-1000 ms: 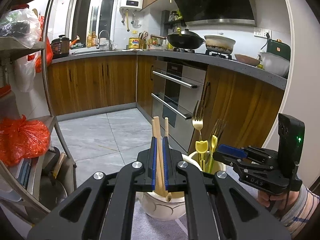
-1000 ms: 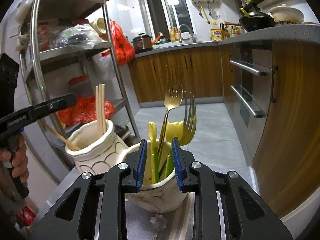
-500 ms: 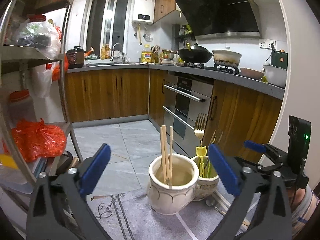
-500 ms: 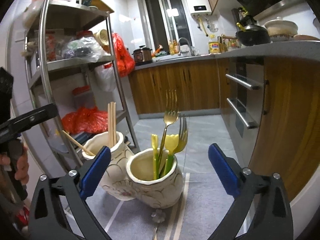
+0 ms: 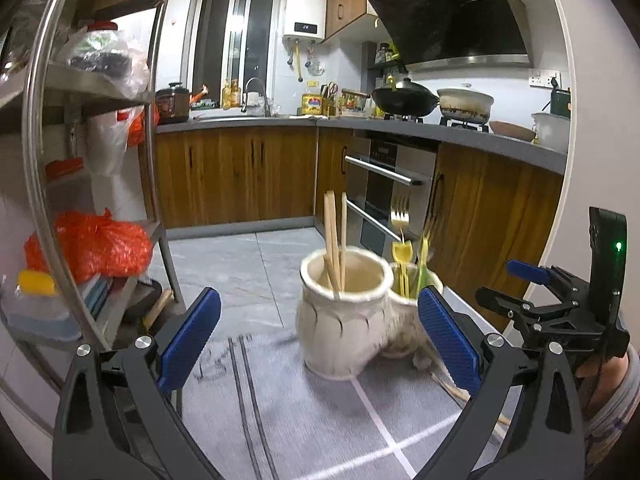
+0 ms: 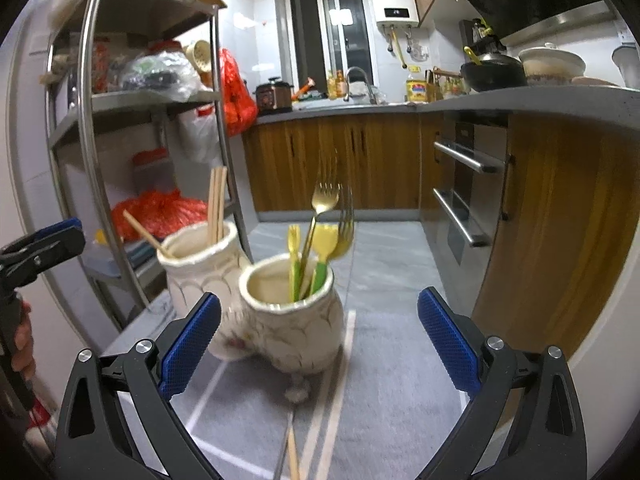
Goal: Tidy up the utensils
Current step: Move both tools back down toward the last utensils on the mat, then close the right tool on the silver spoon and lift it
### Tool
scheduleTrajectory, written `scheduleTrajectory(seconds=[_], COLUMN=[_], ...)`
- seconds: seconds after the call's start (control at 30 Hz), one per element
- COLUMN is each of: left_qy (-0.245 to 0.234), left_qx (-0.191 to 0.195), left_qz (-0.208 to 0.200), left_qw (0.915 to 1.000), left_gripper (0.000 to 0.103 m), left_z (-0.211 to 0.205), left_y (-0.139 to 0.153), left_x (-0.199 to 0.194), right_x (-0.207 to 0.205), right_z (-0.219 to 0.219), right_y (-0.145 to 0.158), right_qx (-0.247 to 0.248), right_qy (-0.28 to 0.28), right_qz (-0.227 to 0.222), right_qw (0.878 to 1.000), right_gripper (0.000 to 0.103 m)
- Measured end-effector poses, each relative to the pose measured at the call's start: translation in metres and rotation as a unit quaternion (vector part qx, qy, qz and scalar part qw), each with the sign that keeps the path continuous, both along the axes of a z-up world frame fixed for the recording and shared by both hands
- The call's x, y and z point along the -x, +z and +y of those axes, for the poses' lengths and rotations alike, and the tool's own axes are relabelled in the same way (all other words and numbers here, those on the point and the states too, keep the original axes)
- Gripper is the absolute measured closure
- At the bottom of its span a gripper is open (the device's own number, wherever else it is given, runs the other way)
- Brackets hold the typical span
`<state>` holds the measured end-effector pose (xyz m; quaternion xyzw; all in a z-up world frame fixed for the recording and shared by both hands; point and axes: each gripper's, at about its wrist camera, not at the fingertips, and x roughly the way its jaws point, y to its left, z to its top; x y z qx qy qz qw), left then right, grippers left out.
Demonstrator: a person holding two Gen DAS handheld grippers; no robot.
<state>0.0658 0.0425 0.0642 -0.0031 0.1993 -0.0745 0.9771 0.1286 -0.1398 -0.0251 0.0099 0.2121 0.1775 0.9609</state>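
Note:
Two cream ceramic jars stand side by side on a grey cloth. The left jar [image 5: 344, 312] holds wooden chopsticks [image 5: 334, 240]; it also shows in the right wrist view [image 6: 200, 264]. The right jar [image 6: 292, 320] holds gold forks [image 6: 324, 208] and yellow-green plastic forks [image 6: 322, 256]. My left gripper [image 5: 318, 336] is open and empty, back from the chopstick jar. My right gripper [image 6: 318, 336] is open and empty, back from the fork jar. A loose chopstick [image 6: 294, 452] lies on the cloth in front of the jars.
A metal shelf rack [image 5: 92, 184] with red bags stands at the left. Wooden kitchen cabinets and an oven [image 5: 384, 188] are behind. The grey cloth [image 5: 304, 420] has white and dark stripes. The table edge drops to a tiled floor [image 5: 248, 264].
Both grippers opened, letting go of the chopsticks and the fork in the jars, and pulled back from the jars. The jars now look smaller and farther.

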Motion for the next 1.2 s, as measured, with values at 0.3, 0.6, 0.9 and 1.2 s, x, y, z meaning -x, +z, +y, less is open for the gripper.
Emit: scheduleTrajectory(seconds=[0.3,0.6,0.9,1.2], left_qy=[-0.002,-0.013,-0.022,-0.032], left_qx=[-0.016,-0.013,-0.017,-0.008], left_qz=[0.023,0.050,0.058,0.066], left_qw=[0.9996,0.9986,0.9979,0.9973], left_gripper=[0.006,0.006,0.006,0.006], left_z=[-0.022,-0.018,-0.019,-0.018], left_y=[-0.047,-0.072,-0.080,-0.082], left_x=[0.032,0.031,0.026,0.021], right_x=[0.009,-0.001,-0.040,-0.058], right_z=[0.003,0.020,0.033,0.038], right_y=[-0.032,-0.057,-0.068,-0.085], right_qx=[0.045,0.080,0.081,0.067], right_qy=[-0.003,0.025,0.053,0.069], right_qz=[0.057,0.117,0.174,0.214], right_qw=[0.997,0.990,0.980,0.972], right_gripper=[0.005,0.005,0.024,0.056])
